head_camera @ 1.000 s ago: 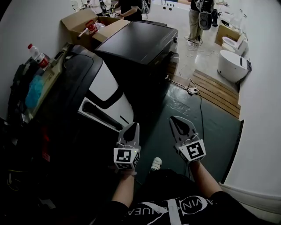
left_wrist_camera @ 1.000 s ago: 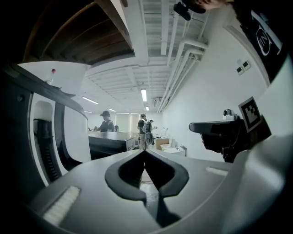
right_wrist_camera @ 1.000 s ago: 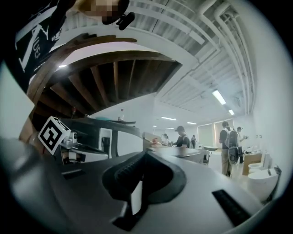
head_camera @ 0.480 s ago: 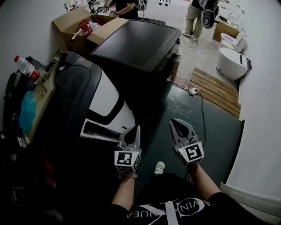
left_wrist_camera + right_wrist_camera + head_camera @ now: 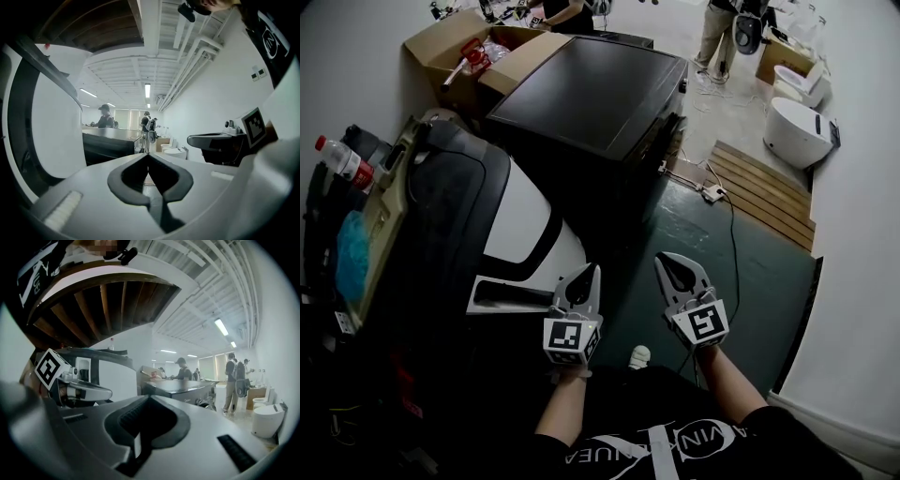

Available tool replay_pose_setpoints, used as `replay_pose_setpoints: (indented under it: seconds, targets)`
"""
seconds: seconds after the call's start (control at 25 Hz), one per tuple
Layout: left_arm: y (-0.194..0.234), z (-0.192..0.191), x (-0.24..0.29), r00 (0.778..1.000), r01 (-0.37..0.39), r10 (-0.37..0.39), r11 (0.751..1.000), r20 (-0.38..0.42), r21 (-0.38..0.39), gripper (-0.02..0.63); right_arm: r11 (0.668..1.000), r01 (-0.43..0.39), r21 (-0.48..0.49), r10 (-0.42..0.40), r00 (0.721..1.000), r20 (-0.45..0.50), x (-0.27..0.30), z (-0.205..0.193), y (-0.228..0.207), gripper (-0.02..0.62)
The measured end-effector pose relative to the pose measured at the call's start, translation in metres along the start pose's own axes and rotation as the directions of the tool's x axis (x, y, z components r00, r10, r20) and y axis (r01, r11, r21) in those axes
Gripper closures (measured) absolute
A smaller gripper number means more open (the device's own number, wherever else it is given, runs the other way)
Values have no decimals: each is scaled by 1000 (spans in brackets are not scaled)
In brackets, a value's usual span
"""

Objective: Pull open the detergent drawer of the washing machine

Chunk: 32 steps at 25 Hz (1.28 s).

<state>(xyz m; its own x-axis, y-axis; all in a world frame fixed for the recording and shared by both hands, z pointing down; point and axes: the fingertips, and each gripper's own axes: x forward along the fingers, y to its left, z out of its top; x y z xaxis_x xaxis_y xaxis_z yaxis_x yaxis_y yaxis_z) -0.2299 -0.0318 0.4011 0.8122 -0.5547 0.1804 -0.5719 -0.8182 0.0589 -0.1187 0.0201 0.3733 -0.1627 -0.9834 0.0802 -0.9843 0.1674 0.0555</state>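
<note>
The washing machine (image 5: 530, 220), white at the front and black on top, fills the left of the head view. On its front, low in the frame, is a white panel with a long dark slot (image 5: 514, 293), which looks like the detergent drawer. My left gripper (image 5: 588, 272) is shut and empty, just right of that panel and apart from it. My right gripper (image 5: 667, 261) hangs over the green floor, also shut and empty. In the left gripper view the left gripper (image 5: 148, 154) has its jaws meeting, with the machine's white curve (image 5: 51, 126) at the left. The right gripper (image 5: 149, 397) likewise shows touching tips.
A second dark machine (image 5: 591, 84) stands behind the washer. Cardboard boxes (image 5: 459, 42) and a bottle (image 5: 337, 159) sit at the left. A wooden slat platform (image 5: 764, 187), a cable (image 5: 727, 225) and a white toilet (image 5: 797, 131) lie to the right. People (image 5: 717, 37) stand at the back.
The slotted panel has come lower in the head view and now lies beside the left gripper. Both grippers have shifted slightly and stayed shut.
</note>
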Motion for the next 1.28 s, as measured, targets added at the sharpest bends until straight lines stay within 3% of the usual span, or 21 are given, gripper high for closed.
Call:
replay_pose_setpoints:
  seconds: [0.28,0.64,1.28]
  targets:
    - [4,-4,36,1000,19,-20,999,-20,-25,597,1000,2,13,-2,1000,3,17,1,-18,581]
    - [15,-9,121,998,62,-62,998,-17,-21,597,1000,4,15,-4,1000,-8,65,-13,-67,581]
    - [12,-33,240,991,100,-109,988,-81,-114,597,995,-87,47,91,990,-108,146,-53,-138,581]
